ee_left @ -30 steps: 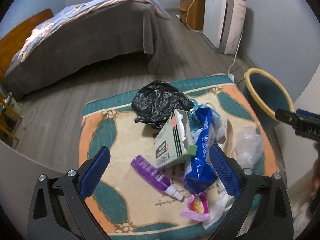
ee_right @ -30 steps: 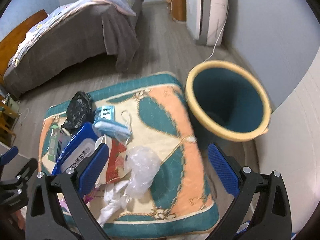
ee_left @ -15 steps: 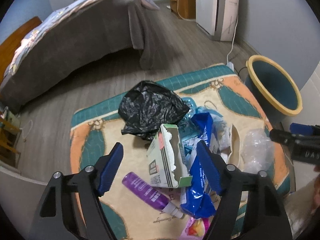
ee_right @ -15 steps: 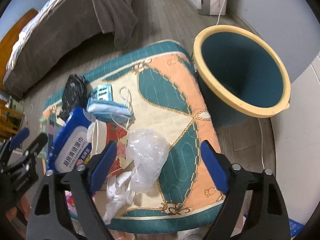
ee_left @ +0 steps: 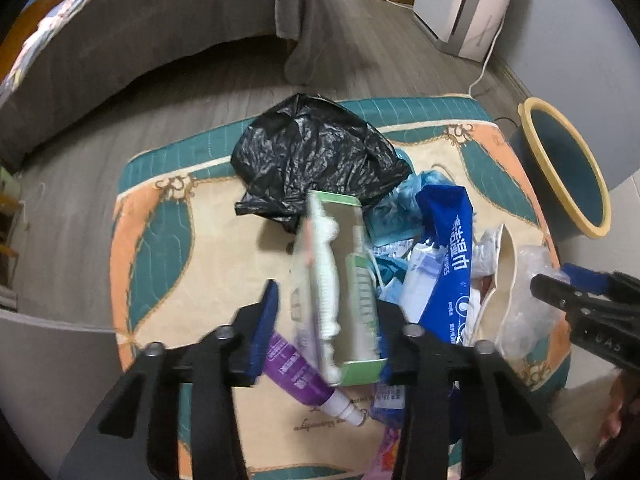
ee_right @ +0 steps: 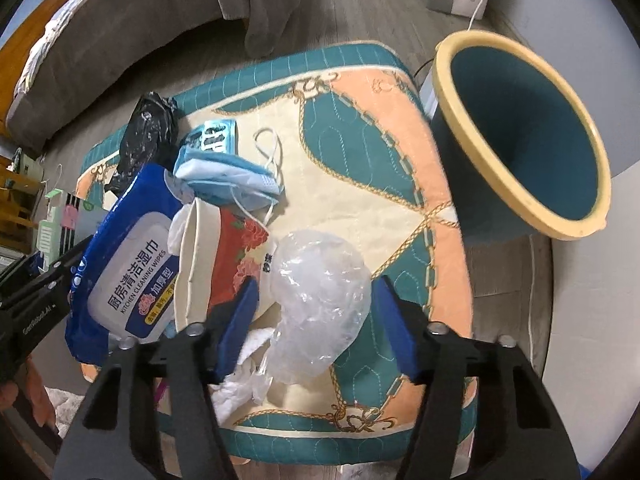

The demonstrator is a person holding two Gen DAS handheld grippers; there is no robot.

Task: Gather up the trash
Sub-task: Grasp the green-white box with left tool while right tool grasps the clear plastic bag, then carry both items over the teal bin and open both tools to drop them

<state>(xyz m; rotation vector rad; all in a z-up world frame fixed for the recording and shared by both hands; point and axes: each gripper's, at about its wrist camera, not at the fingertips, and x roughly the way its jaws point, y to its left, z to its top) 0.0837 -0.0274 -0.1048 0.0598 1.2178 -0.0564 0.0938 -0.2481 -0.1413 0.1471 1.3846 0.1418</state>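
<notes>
Trash lies piled on a teal, peach and cream mat. My left gripper points down over a green-and-white carton. Its jaws are closing with the carton between them, and a thin gap shows at the left pad. A purple bottle lies under the carton. My right gripper straddles a crumpled clear plastic bag. Its jaws are closing too, and the pads stand just off the bag. A teal bin with a yellow rim stands right of the mat.
A black bag, a blue wipes pack, a face mask, a red-and-cream box and white tissue crowd the mat. A bed and a white appliance with a cable stand beyond.
Both grippers have sunk toward the pile and tilted further down. Their jaws have narrowed from wide open, the left around the carton, the right around the clear bag.
</notes>
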